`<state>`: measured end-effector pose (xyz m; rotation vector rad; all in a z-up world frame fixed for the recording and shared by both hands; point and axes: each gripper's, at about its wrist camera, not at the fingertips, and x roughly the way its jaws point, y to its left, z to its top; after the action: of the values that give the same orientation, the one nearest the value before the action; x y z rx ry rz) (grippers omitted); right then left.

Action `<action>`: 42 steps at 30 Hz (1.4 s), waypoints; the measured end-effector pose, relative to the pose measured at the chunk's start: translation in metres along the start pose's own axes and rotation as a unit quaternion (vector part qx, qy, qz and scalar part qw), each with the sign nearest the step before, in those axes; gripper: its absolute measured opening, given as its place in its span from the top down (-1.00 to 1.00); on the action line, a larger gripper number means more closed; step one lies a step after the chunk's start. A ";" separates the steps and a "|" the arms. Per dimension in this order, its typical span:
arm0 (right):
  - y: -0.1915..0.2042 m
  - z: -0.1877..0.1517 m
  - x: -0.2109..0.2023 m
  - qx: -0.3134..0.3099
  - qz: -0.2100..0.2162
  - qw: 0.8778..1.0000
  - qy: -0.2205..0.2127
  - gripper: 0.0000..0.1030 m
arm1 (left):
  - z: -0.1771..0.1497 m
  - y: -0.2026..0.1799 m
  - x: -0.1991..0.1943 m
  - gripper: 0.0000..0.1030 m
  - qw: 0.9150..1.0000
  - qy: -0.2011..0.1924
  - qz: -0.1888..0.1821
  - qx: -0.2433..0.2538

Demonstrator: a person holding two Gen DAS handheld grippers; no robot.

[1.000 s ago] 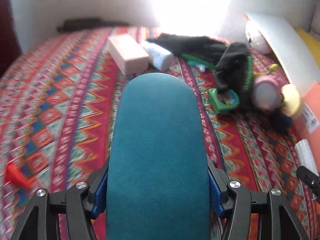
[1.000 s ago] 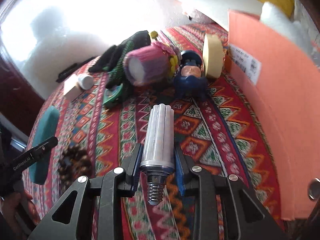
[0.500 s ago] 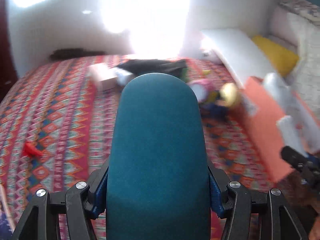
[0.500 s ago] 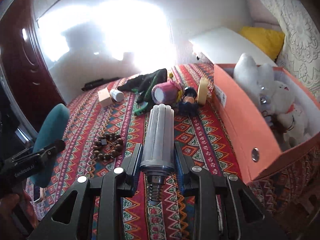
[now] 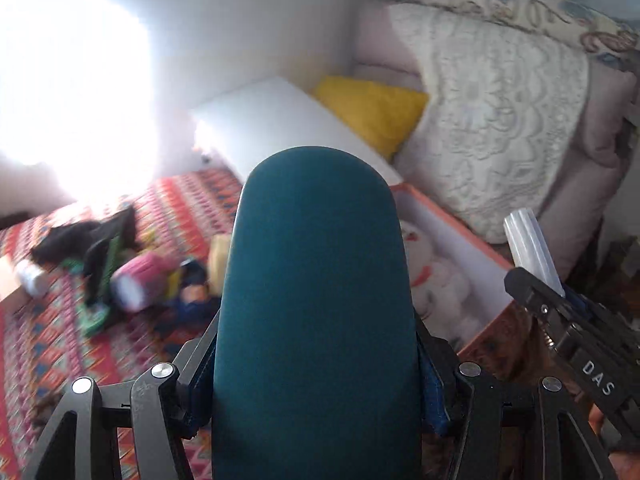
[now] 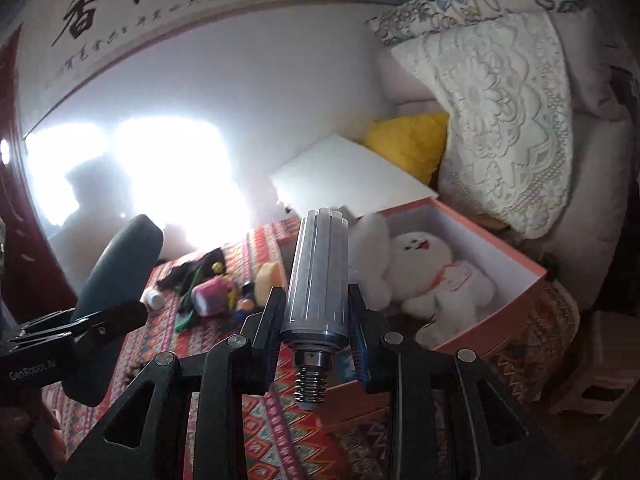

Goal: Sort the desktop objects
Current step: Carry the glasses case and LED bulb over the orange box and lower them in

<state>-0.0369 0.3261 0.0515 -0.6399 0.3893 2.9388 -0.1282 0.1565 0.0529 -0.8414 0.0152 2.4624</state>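
Both wrist views angled down over the patterned bed, sharing the orange box (image 5: 486, 334) (image 6: 492, 322), left perhaps blurrier

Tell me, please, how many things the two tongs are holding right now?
2: a teal case clamped in the left tongs, and a ribbed silver bulb clamped in the right tongs, screw base toward the camera. Neither hides anything else.
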 end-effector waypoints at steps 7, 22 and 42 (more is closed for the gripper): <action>-0.069 0.036 0.017 0.028 -0.049 0.998 -0.020 0.38 | 0.033 -0.065 0.064 -0.30 0.998 0.025 -0.048 0.029; -0.098 0.051 0.089 0.067 -0.010 0.997 0.027 -0.35 | 0.040 -0.018 0.074 -0.70 0.998 0.004 -0.044 -0.042; 0.073 -0.006 0.060 -0.021 0.124 0.990 0.063 -0.35 | -0.077 0.157 -0.108 -0.88 0.978 -0.046 0.151 -0.138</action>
<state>-0.1006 0.2571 0.0372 -0.8449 0.4494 3.1565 -0.0895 -0.0441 0.0278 -0.8931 -0.2551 2.8337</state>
